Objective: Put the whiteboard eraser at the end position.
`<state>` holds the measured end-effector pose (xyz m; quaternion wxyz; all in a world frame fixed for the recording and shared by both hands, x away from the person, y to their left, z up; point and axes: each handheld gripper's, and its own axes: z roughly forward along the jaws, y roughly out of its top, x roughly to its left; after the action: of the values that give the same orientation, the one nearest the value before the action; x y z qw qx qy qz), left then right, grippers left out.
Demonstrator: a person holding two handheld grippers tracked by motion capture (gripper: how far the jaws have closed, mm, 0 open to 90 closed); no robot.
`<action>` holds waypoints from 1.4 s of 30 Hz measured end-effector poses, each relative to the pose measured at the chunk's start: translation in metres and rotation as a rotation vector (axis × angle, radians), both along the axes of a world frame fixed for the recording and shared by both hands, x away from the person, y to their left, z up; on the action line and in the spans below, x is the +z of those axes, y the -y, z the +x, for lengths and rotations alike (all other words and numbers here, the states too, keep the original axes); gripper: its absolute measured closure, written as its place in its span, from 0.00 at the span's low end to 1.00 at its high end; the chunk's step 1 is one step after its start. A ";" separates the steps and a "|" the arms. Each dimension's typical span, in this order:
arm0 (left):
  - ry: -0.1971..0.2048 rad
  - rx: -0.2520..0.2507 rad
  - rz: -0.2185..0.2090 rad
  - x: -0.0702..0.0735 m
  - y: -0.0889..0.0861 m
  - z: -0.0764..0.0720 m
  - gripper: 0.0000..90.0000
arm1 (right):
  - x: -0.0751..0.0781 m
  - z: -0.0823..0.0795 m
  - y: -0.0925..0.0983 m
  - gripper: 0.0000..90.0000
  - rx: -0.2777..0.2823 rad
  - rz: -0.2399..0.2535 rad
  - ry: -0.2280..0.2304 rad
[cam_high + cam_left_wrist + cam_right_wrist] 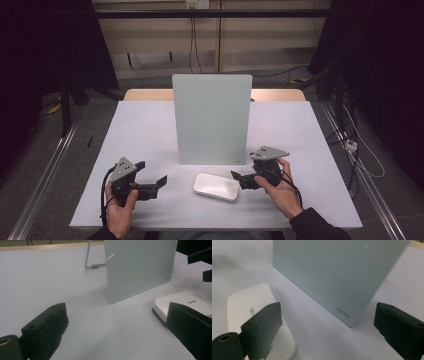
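White device point(216, 186): flat rounded-rectangle slab, glossy white top, darker band around the underside edge, small grey lettering on the top face. Lies flat on the table point(145, 130), near the front edge, at 6 o'clock from the upright panel point(211, 119) and just short of its base. Panel is pale green-grey frosted sheet, standing upright mid-table, small logo in its lower corner, thin metal stand leg point(88, 257) behind it.

Right gripper point(239, 178): jaws wide apart, nothing between them. Sits at 3 o'clock of the device, jaw tips just beside its right end; can't tell if there's contact. In the right gripper view one jaw overlaps the device edge, the other is off over bare table near the panel's corner.

Left gripper point(154, 176): jaws also spread wide, holding nothing. Sits at 9 o'clock of the device, apart from it, clear strip of table between. Left gripper view has the device past the right-hand jaw.

Room: bare table at 9 and 3 o'clock of the panel. Device is boxed between panel base at 12 and table front edge at 6. Wooden strip point(145, 94) along the far edge behind the panel.
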<state>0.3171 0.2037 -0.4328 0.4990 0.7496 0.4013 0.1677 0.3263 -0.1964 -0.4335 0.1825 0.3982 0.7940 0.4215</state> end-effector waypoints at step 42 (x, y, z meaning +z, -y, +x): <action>-0.009 0.040 -0.010 -0.001 -0.003 0.003 0.04 | -0.017 -0.037 0.087 0.08 -0.285 0.087 0.066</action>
<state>0.3197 0.2065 -0.4336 0.4975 0.7397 0.4191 0.1722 0.2890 -0.2837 -0.4501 0.2492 0.5003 0.7039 0.4382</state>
